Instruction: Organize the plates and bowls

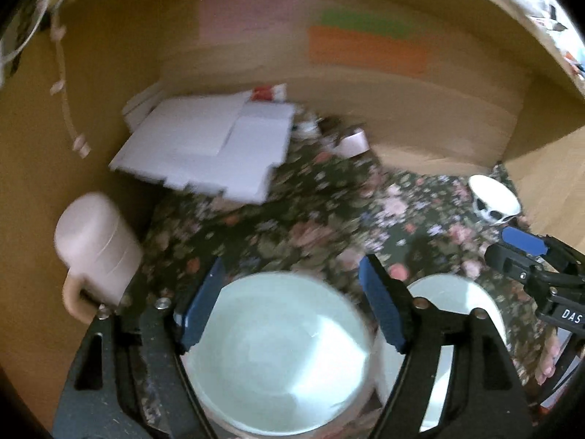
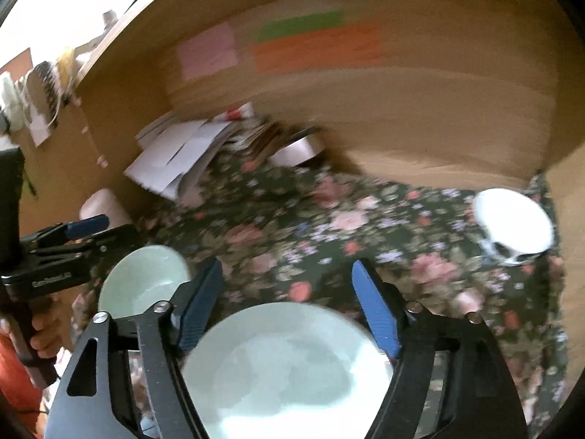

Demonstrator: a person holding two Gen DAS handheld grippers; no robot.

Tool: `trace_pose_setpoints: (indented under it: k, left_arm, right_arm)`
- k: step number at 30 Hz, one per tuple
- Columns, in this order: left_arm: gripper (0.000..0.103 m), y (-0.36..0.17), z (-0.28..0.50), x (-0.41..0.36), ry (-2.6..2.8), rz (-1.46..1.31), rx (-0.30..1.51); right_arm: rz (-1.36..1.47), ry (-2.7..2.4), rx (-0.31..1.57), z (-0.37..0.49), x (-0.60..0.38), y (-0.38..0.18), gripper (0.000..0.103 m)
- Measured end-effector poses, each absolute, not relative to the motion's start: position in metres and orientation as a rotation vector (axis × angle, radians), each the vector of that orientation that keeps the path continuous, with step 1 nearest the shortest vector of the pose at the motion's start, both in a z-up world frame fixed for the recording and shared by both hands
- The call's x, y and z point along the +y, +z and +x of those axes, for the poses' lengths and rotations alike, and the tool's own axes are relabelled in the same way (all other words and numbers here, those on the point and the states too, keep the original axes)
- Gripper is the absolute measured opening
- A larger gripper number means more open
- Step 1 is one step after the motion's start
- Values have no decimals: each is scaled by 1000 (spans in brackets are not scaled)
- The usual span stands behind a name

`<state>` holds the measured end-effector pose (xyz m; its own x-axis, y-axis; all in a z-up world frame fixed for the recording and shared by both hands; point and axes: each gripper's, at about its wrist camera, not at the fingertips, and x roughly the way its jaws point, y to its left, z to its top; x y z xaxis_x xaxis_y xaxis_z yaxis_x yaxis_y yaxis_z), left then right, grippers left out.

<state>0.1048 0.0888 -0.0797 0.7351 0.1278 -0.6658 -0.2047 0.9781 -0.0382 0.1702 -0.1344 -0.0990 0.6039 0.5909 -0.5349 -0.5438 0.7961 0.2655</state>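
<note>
A pale green bowl (image 1: 278,355) sits on the floral cloth (image 1: 310,212), right under my left gripper (image 1: 292,267). The blue pads (image 1: 199,307) stand wide apart above its rim, gripping nothing. A second pale green bowl (image 1: 453,329) sits just to its right. In the right wrist view that bowl (image 2: 289,369) lies below my open right gripper (image 2: 287,267), and the first bowl (image 2: 142,281) shows to the left under the left gripper (image 2: 84,232). A small white patterned bowl (image 2: 512,223) stands at the far right by the wooden wall. Both views are blurred.
A stack of white sheets (image 1: 204,146) lies at the back left, with a pale pink mug (image 1: 95,241) in front of it. A metal tin (image 2: 299,150) sits at the back. Wooden walls (image 1: 402,102) with coloured notes close in the back and sides.
</note>
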Motion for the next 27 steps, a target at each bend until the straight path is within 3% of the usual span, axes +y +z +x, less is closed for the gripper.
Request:
trace_pose_setpoints:
  k: [5, 27]
  left_arm:
    - [83, -64, 129, 54, 121, -81, 692]
    - [85, -79, 268, -54, -34, 37, 795]
  right_arm:
    - [107, 559, 610, 180, -176, -93, 83]
    - [180, 220, 664, 262, -287, -127, 84]
